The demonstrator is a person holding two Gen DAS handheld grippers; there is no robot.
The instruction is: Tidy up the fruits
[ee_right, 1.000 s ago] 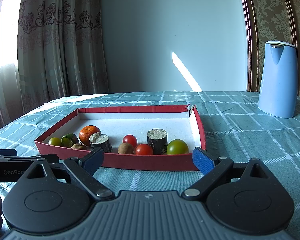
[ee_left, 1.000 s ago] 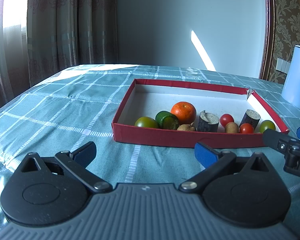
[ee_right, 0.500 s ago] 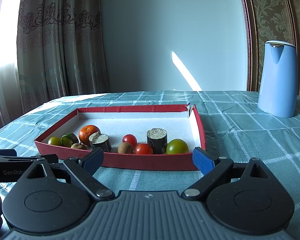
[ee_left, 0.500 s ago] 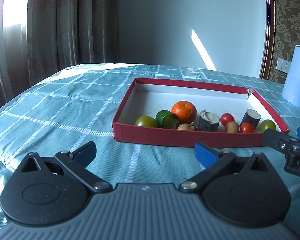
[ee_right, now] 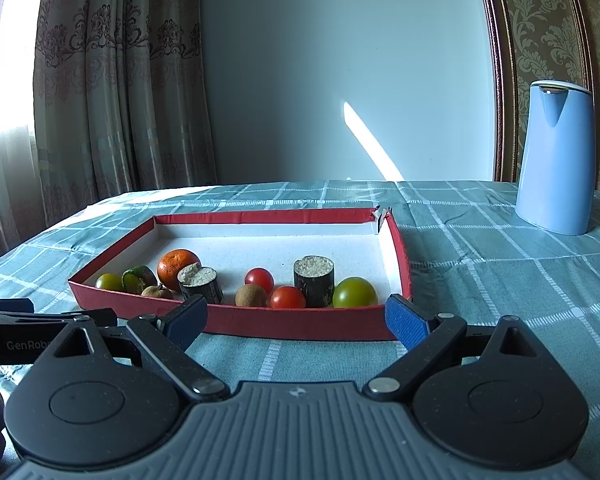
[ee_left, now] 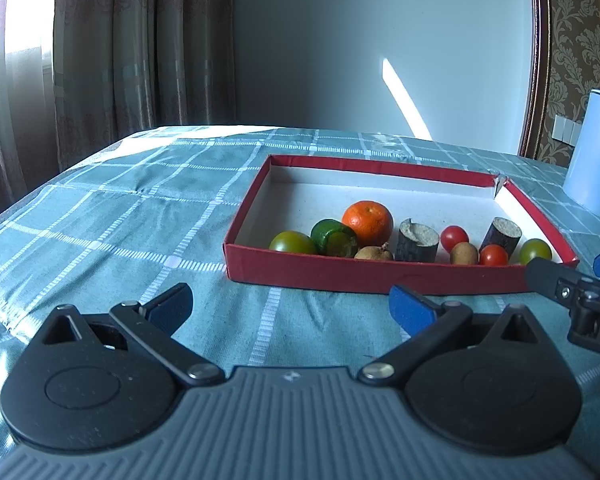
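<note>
So both grippers are parked low over the teal checked tablecloth (ee_left: 100, 216), just in front of the shallow red cardboard tray with the white floor (ee_right: 300, 326). The left gripper (ee_left: 290, 306) has its blue-padded fingers spread wide with nothing between them, and same deal for the right gripper (ee_right: 296, 316): wide apart, empty.

All the fruit sits bunched along the tray's near edge. Toward the near left corner there's a green tomato (ee_left: 292, 242), a dark green cut citrus piece (ee_left: 334, 237) and the round orange mandarin (ee_left: 367, 222) just behind, all close together. Mid-edge: a brown longan (ee_right: 251, 295), two red cherry tomatoes (ee_right: 287, 297), plus two dark-skinned cut cane chunks (ee_right: 314, 280). Another green tomato (ee_right: 355, 293) sits near the right corner.

A tall light-blue plastic jug (ee_right: 554, 158) stands well apart, toward the table's far right edge.
</note>
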